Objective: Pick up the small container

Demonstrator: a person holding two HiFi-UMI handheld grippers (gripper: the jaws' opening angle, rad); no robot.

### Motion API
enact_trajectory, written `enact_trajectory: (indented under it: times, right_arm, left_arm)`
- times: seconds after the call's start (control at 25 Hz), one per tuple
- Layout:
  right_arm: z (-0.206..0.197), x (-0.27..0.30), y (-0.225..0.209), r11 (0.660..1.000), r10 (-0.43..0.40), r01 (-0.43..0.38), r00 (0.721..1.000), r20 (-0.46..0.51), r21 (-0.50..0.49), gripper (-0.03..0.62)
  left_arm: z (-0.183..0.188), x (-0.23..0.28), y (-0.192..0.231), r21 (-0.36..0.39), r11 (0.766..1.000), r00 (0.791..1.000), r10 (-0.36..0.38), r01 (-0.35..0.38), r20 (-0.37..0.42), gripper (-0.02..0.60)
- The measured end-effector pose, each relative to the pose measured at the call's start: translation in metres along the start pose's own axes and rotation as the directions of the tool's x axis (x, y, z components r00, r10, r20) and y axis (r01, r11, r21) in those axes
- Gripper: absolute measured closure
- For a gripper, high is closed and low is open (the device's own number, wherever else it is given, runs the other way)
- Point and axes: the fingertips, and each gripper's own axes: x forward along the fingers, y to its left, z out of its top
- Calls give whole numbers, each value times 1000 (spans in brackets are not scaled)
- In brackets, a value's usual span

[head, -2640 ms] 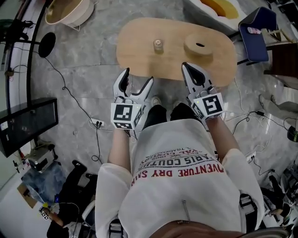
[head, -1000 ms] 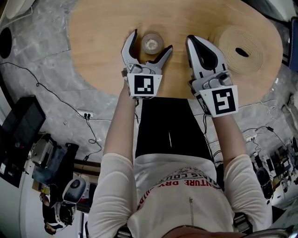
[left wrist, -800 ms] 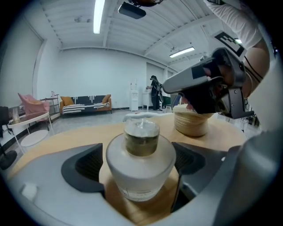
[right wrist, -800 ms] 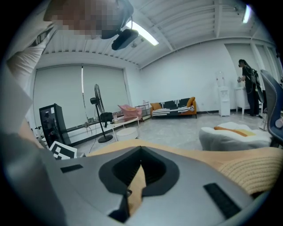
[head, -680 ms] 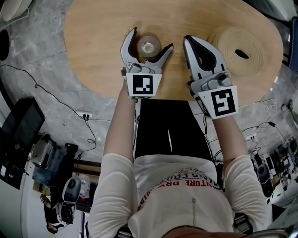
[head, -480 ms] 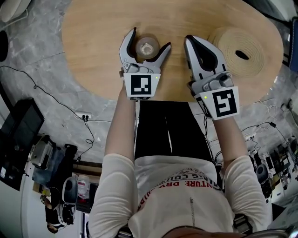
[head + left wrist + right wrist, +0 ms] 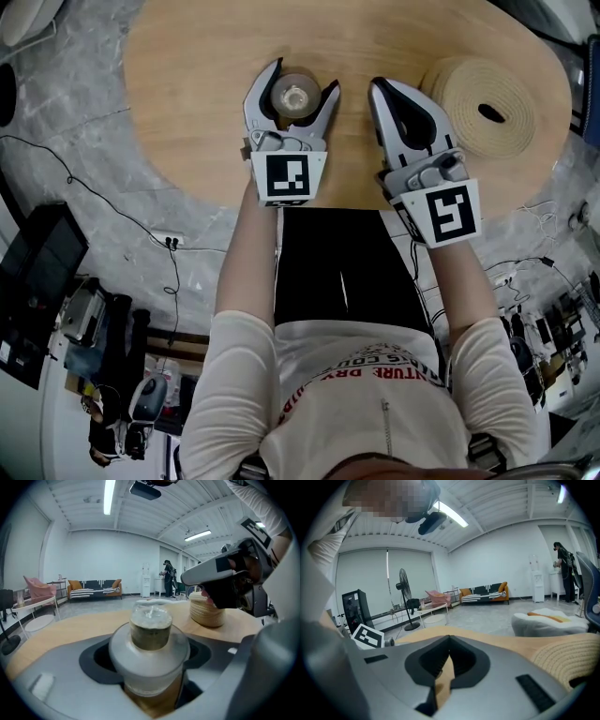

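Observation:
The small container [image 7: 293, 94], a clear jar with a pale lid, stands upright on the oval wooden table [image 7: 187, 112]. My left gripper [image 7: 298, 82] reaches over the table's near edge, one finger on each side of the jar. Its jaws have just been closing and now meet the jar's sides. In the left gripper view the jar [image 7: 150, 639] fills the space between the grey jaws of the left gripper [image 7: 150, 651]. My right gripper [image 7: 382, 89] hovers just right of the jar, shut and empty; in its own view the right gripper [image 7: 449, 641] shows its jaws together.
A round woven coil with a centre hole [image 7: 487, 103] lies at the table's right end, near my right gripper, and the coil [image 7: 206, 611] also shows in the left gripper view. Cables and a dark monitor [image 7: 37, 262] are on the floor to the left.
The left jaws, wide apart around the jar before, have narrowed onto it. The right gripper has stayed where it was. Before that the table was farther off.

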Motion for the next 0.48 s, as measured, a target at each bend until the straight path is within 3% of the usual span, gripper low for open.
enact_trajectory:
  times: [0.2,0.48]
  right_arm:
    - [-3,-2,2,1000,-7,7,1000,7,0,608]
    - [16,-11,6,1000,-21,21,1000,16,-2,607]
  left_arm:
    - [-8,-3,-8,56,998,999,-42,42,-2,241]
    - [-7,-27,-27,44,994,993,-99,102,-67,239]
